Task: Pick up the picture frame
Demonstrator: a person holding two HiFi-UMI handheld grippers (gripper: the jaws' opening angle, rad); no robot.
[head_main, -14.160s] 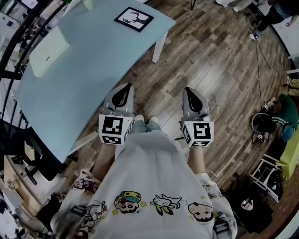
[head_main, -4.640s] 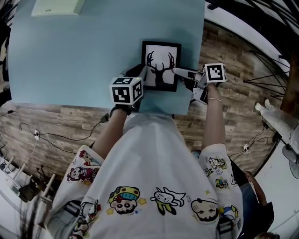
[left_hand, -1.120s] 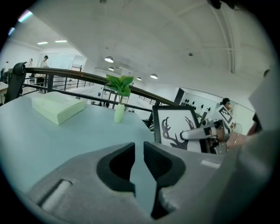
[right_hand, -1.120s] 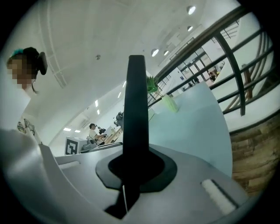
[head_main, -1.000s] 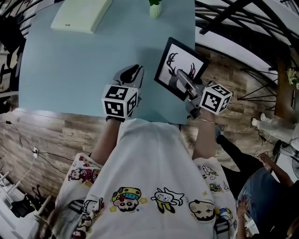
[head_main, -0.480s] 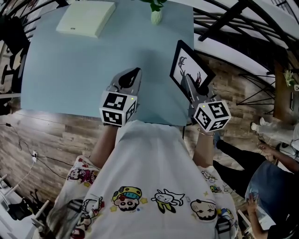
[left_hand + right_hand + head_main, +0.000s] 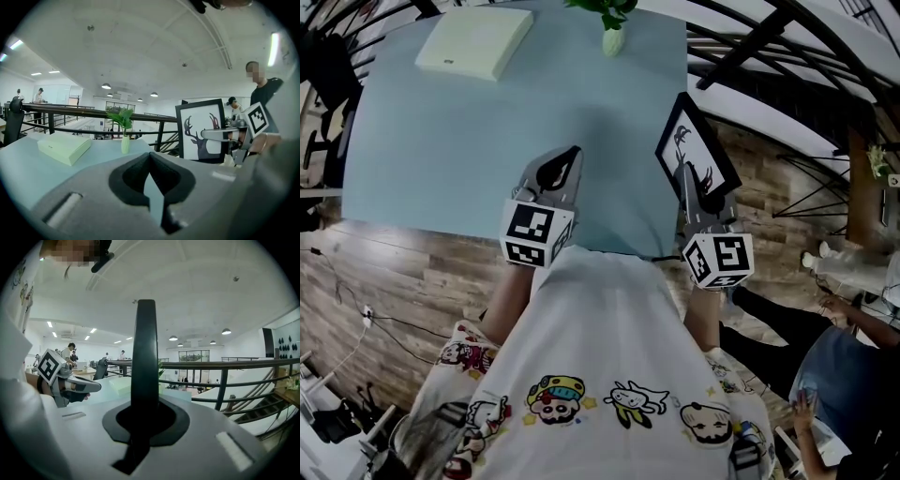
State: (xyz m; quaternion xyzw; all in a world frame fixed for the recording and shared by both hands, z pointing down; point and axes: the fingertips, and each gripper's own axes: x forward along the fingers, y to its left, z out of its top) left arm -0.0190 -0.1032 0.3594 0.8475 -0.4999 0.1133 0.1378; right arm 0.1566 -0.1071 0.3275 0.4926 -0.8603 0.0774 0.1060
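My right gripper (image 7: 685, 172) is shut on the lower edge of the black picture frame (image 7: 697, 148), which holds a deer silhouette on white. The frame hangs above the table's right front corner, stood up nearly on edge. In the right gripper view the frame (image 7: 144, 343) is a dark upright bar clamped between the jaws (image 7: 144, 399). The left gripper view shows the frame's face (image 7: 201, 131) with the right gripper (image 7: 220, 134) gripping it. My left gripper (image 7: 573, 153) is shut and empty, held over the table's front edge to the left of the frame; its jaws (image 7: 150, 157) meet.
The light blue table (image 7: 459, 141) carries a pale green flat box (image 7: 475, 42) at the back left and a small white vase with a green plant (image 7: 612, 37) at the back. A dark railing (image 7: 769, 37) runs beyond the table. People sit at the lower right (image 7: 853, 375).
The right gripper rolled and rose, bringing the frame from a slanted tilt to nearly on edge. The left gripper rose a little and stayed shut.
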